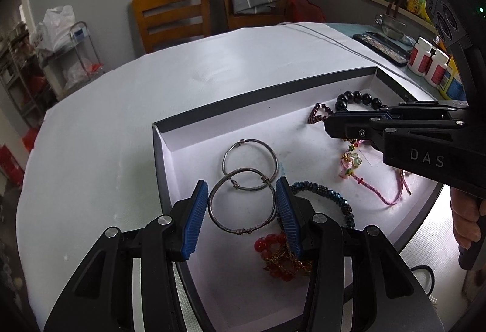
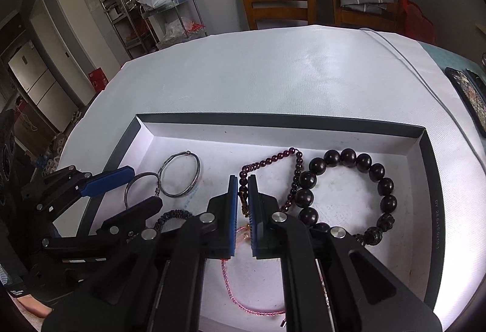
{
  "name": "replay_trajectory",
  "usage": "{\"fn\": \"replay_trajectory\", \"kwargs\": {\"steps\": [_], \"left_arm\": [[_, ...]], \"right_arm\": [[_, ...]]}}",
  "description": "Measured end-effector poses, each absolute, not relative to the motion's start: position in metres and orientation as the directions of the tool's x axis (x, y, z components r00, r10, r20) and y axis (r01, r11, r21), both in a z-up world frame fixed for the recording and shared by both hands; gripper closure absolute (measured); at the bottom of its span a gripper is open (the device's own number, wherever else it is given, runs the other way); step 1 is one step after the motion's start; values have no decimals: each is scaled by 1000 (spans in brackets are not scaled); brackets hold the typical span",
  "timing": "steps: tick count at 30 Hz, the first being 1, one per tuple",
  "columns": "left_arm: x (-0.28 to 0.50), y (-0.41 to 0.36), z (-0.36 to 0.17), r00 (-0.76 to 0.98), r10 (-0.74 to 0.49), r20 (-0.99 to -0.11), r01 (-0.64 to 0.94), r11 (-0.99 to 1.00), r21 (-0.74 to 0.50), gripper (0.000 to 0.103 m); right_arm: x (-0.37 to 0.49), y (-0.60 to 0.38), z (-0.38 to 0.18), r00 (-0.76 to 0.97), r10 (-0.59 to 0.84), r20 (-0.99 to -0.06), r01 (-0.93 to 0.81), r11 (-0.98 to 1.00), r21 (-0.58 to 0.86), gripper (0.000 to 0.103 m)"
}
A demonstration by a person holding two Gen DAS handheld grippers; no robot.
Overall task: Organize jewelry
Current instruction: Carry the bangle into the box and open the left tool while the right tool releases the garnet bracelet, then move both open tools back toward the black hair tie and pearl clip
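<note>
A shallow dark-rimmed box (image 1: 261, 95) (image 2: 273, 122) with a white floor holds the jewelry. My left gripper (image 1: 242, 189) (image 2: 121, 183) is open, its blue pads on either side of the nearer silver bangle (image 1: 240, 228). A second silver bangle (image 1: 273, 155) (image 2: 197, 168) lies just beyond, overlapping it. My right gripper (image 2: 242, 180) (image 1: 329, 122) has its jaws nearly closed over a pink cord bracelet (image 1: 379, 195) (image 2: 234, 301) with a charm; whether it grips it is unclear. A large dark bead bracelet (image 2: 385, 180) (image 1: 358, 96), a small garnet bead strand (image 2: 273, 157), a blue bead bracelet (image 1: 334, 192) and red beads (image 1: 270, 244) lie around.
The box sits on a white cloth over a round table (image 1: 121, 119). Two wooden chairs (image 1: 173, 16) stand behind it. Pill bottles (image 1: 425, 61), a dark case (image 1: 382, 48) and a grey cable (image 2: 425, 83) are at the right. A metal shelf rack (image 2: 158, 19) stands at the far left.
</note>
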State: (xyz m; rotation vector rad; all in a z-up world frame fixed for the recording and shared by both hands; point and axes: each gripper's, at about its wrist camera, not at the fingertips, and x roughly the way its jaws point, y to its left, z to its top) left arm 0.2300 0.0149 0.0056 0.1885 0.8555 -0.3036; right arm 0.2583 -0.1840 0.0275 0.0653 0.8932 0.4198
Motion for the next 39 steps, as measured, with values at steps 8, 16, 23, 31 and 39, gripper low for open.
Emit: {"fn": "replay_trajectory", "kwargs": {"steps": [8, 16, 23, 31, 39], "left_arm": [[230, 14, 3, 619, -184, -763, 344, 938, 53, 54], [229, 15, 4, 621, -195, -759, 344, 938, 40, 53], [219, 15, 23, 651, -225, -725, 332, 943, 5, 35], [194, 20, 50, 690, -224, -688, 292, 956, -18, 15], [164, 19, 59, 696, -212, -686, 288, 958, -4, 10]], "right_arm": [[260, -184, 28, 542, 389, -745, -322, 915, 243, 96], [262, -188, 26, 544, 386, -745, -309, 918, 250, 84], [253, -199, 42, 584, 390, -712, -295, 919, 262, 67], [230, -231, 92, 666, 414, -620, -289, 910, 297, 22], [184, -256, 108, 710, 372, -598, -310, 927, 210, 6]]}}
